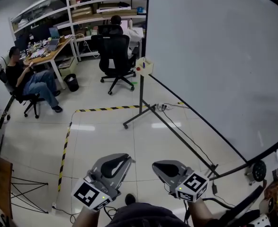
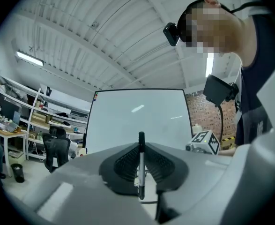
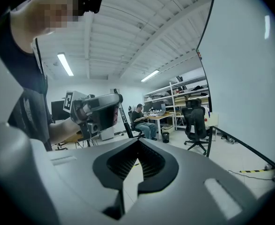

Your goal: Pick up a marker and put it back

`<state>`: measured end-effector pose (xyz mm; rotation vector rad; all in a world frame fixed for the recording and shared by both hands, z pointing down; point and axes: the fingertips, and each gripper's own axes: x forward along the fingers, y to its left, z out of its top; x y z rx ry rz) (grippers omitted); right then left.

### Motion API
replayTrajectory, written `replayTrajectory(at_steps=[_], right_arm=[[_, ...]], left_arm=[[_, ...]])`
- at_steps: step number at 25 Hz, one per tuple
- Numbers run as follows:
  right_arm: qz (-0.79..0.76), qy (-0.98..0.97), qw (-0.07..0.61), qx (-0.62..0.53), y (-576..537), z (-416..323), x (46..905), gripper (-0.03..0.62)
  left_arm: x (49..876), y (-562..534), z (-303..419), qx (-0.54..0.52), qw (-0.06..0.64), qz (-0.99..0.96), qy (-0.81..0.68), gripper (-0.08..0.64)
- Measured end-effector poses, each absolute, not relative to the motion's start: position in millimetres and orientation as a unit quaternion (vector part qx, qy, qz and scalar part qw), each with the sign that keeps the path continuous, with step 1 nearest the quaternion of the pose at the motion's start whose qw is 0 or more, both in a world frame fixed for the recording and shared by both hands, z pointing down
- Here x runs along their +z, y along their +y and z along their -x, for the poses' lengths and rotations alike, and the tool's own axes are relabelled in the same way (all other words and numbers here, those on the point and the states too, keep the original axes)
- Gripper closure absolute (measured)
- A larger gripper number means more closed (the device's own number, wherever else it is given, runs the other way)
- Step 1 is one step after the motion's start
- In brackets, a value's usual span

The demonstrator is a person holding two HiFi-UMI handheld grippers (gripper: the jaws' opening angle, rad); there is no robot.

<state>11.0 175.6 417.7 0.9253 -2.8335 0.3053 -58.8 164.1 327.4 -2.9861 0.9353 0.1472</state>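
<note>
A marker (image 2: 140, 165) with a black cap and pale barrel stands upright between the jaws of my left gripper (image 2: 141, 149), which is shut on it. In the head view the left gripper (image 1: 123, 159) sits low at centre left, and the marker itself does not show there. Beside it, my right gripper (image 1: 157, 165) has its jaws together. In its own view the right gripper (image 3: 137, 143) holds nothing. A large whiteboard (image 1: 214, 56) fills the right side, with a small marker tray (image 1: 145, 66) at its left edge, well ahead of both grippers.
The whiteboard's stand legs (image 1: 143, 115) and cables (image 1: 165, 106) cross the tiled floor ahead. Yellow-black tape (image 1: 63, 150) marks the floor on the left. Further back are a black office chair (image 1: 115, 56), a seated person (image 1: 30, 79) at a desk (image 1: 46, 55), a bin (image 1: 71, 82) and shelves (image 1: 105, 4).
</note>
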Motion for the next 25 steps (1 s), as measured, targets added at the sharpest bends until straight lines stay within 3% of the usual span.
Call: replayTrajectory(at_steps=[12, 25], right_arm=[[-0.316, -0.937, 0.049, 0.140, 279, -139, 446, 0.592], [-0.288, -0.944, 0.051, 0.155, 322, -147, 451, 0.592]], left_arm=[[320, 276, -72, 0.053, -0.004, 0.959, 0.280, 0.531], [322, 324, -74, 0.029, 0.000, 0.948, 0.318, 0.531]])
